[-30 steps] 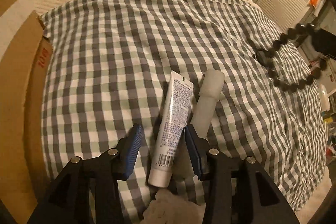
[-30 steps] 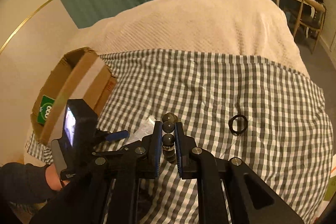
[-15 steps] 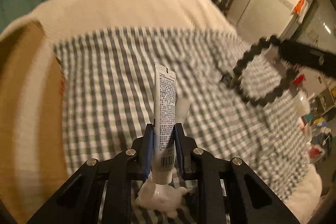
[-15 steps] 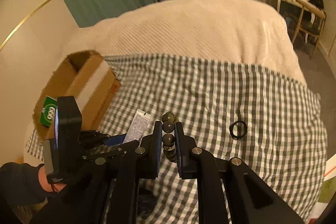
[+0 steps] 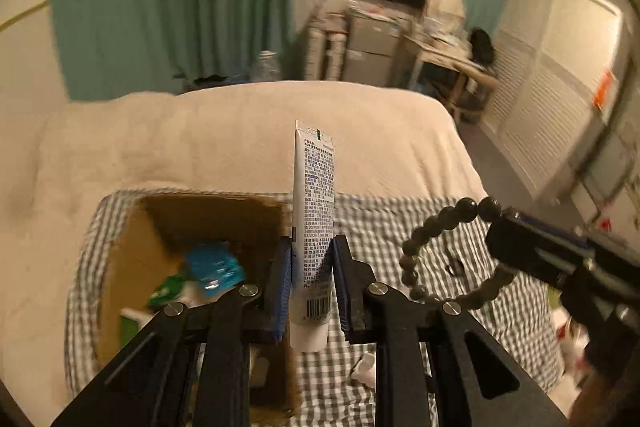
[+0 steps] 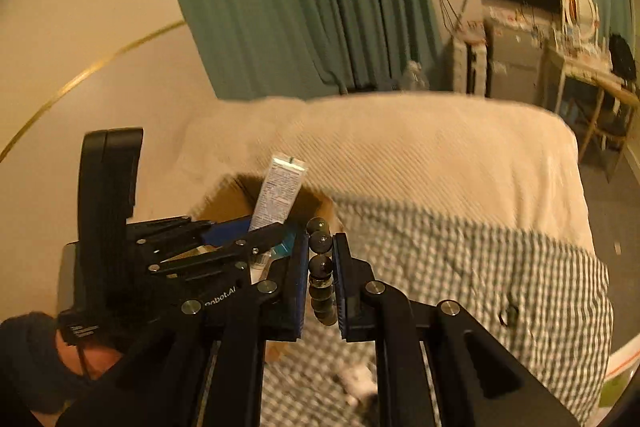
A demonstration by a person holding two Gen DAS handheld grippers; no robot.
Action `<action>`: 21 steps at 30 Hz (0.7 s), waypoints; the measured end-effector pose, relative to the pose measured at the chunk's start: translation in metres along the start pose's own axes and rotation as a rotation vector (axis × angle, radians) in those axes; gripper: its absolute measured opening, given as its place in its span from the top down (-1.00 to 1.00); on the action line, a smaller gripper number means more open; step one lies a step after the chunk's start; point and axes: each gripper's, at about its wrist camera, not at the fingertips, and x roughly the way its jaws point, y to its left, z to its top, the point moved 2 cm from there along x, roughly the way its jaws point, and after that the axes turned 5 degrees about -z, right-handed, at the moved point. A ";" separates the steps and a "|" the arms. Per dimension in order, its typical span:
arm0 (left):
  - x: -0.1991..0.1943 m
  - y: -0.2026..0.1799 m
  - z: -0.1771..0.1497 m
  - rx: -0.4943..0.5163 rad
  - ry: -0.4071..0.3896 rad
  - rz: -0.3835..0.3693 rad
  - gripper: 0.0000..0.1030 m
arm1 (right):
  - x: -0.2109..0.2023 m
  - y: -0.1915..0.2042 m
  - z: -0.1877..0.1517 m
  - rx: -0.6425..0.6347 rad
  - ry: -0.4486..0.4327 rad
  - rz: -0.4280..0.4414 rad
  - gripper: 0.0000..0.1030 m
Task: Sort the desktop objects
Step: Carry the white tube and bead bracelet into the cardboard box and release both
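1. The left gripper (image 5: 308,277) is clamped on a white tube (image 5: 314,211), its blue pads pressing the lower part of the tube from both sides.
2. The tube stands upright between the fingers, cap end down below the pads and flat crimped end up, well above the fingertips.
3. The right gripper (image 6: 322,281) is closed on a bead bracelet (image 6: 321,269); several dark beads sit in a column between its pads.
4. In the left wrist view, the rest of the bracelet (image 5: 436,251) hangs as an open loop from the right gripper's fingers, just right of the left gripper and apart from it.
5. Below and left of the held tube is an open cardboard box (image 5: 136,251), with a blue packet (image 5: 214,265) and green items inside.
6. In the right wrist view the tube (image 6: 280,193) tilts above the box opening (image 6: 228,205).
7. The box rests on a checked cloth (image 5: 400,219) spread over a cream blanket (image 5: 240,139).
8. A small dark ring (image 6: 510,311) lies on the cloth, well to the right of both grippers.
9. A crumpled white scrap (image 5: 366,367) lies on the cloth beneath the left gripper.
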 end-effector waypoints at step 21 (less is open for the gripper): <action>0.060 0.122 -0.078 -0.126 0.148 0.140 -0.44 | 0.133 0.068 -0.026 0.073 0.156 0.097 0.31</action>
